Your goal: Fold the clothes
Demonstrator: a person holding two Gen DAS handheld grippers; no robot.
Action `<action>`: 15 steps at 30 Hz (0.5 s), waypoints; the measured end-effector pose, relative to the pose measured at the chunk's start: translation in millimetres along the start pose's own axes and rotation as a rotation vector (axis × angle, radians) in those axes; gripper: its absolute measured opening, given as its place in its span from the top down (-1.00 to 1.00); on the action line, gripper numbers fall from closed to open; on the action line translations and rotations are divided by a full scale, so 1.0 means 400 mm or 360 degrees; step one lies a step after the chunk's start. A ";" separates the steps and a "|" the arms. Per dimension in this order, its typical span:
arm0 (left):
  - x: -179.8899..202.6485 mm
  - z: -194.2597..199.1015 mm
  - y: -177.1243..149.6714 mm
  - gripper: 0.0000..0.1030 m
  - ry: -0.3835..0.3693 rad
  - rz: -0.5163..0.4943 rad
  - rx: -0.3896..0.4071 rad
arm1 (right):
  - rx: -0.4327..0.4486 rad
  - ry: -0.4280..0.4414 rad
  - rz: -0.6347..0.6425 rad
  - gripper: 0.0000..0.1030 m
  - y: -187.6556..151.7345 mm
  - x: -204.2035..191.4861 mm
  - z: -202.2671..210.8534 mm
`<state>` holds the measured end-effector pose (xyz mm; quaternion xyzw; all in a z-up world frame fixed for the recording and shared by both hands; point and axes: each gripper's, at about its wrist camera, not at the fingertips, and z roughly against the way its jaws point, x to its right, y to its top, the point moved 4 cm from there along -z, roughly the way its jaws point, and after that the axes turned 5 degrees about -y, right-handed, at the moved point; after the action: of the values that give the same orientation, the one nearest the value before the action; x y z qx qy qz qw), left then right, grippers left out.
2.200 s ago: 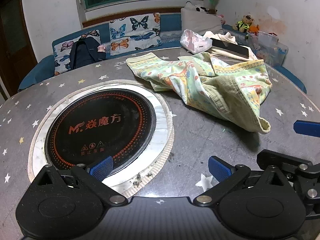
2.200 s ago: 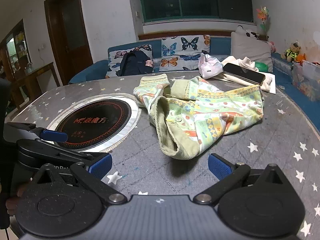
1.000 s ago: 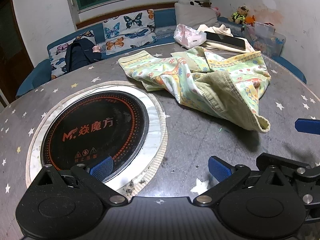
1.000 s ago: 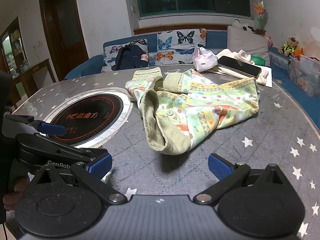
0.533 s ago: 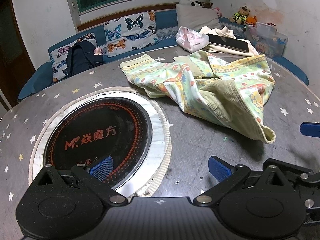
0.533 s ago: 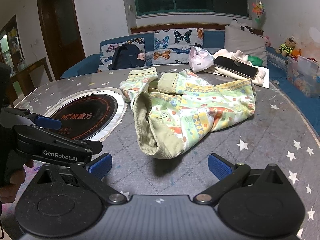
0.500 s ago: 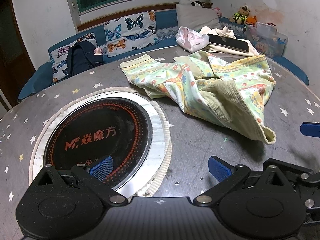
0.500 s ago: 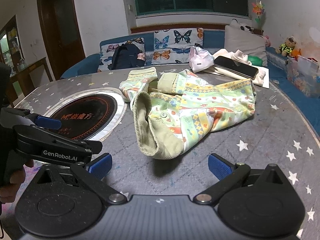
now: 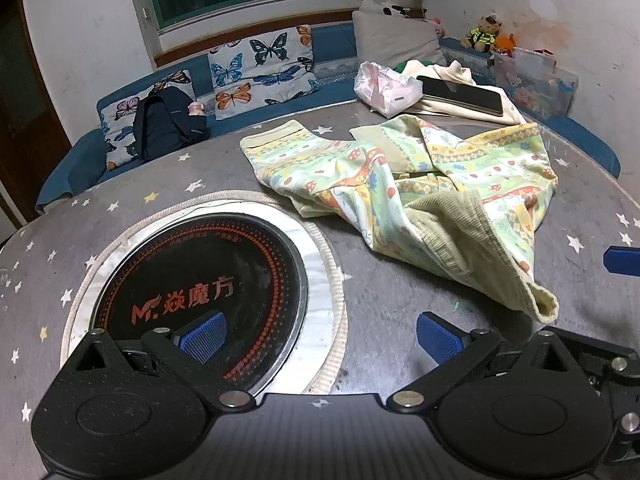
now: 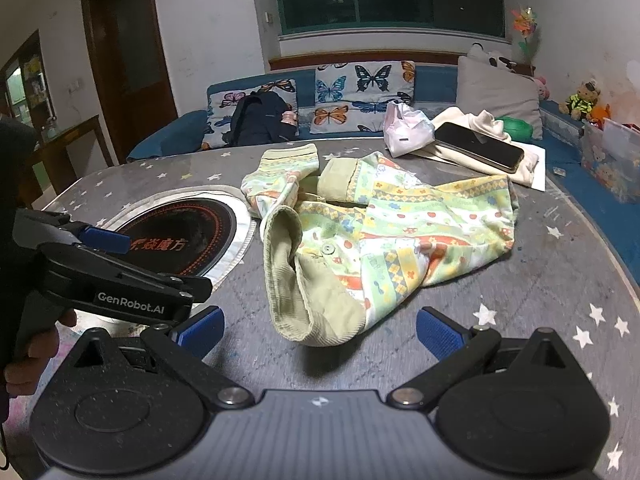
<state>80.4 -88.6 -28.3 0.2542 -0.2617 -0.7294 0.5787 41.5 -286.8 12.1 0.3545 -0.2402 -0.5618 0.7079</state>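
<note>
Hovering wide-open: left gripper [image 9: 320, 330] over induction cooktop [image 9: 196, 300], right gripper [image 10: 318, 330] facing crumpled garment [image 10: 384, 236]; phone [image 10: 478, 146] lying beyond.

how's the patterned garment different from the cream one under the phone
The patterned garment is pale green with bright prints and a corduroy lining; the cream garment is plain. The patterned garment lies crumpled mid-table with nothing on it; the cream garment sits at the far edge, with a phone on top. Both rest on the star-dotted table, untouched by either gripper.
</note>
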 end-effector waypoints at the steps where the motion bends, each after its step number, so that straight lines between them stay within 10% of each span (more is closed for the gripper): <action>1: 0.000 -0.002 0.003 -1.00 -0.0001 0.0000 -0.0001 | 0.0004 0.0004 0.0000 -1.00 0.003 0.001 -0.001; 15: -0.019 -0.032 0.040 -1.00 0.0006 0.0041 -0.0018 | 0.0019 0.0030 0.0001 -1.00 0.038 0.000 -0.034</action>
<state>102.0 -85.5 -26.5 0.2488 -0.2597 -0.7228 0.5901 61.1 -281.8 15.3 0.3639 -0.2369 -0.5568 0.7081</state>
